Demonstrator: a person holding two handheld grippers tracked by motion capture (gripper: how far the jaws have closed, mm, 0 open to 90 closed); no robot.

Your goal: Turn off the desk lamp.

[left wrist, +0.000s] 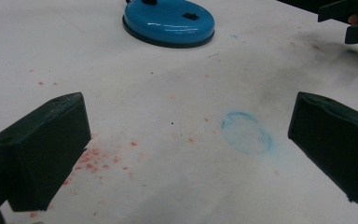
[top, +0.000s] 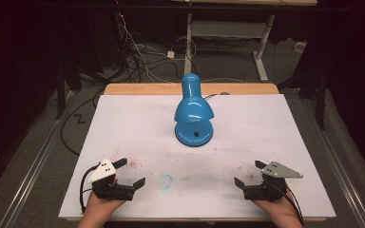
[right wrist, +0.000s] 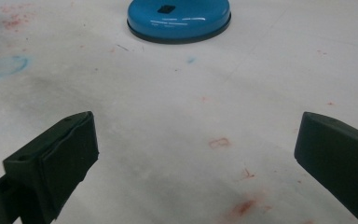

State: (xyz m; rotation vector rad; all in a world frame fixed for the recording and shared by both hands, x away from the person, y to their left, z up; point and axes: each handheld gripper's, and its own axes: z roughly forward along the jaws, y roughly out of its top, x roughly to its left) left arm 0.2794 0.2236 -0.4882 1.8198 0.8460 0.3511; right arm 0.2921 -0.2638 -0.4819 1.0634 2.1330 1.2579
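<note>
Blue lamp [top: 193,114], stained white table [top: 266,142]

Black hand-held gripper [top: 132,172] pair, grey triangular plates, black trailing cables

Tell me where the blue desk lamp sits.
In the high view the blue desk lamp stands at the middle of the white sheet, toward the far edge, well ahead of both grippers.

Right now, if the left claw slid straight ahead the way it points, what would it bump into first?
Probably nothing soon. The left claw is open over bare sheet, with a blue ring stain ahead. The lamp sits off to the side; depth is hard to judge.
</note>
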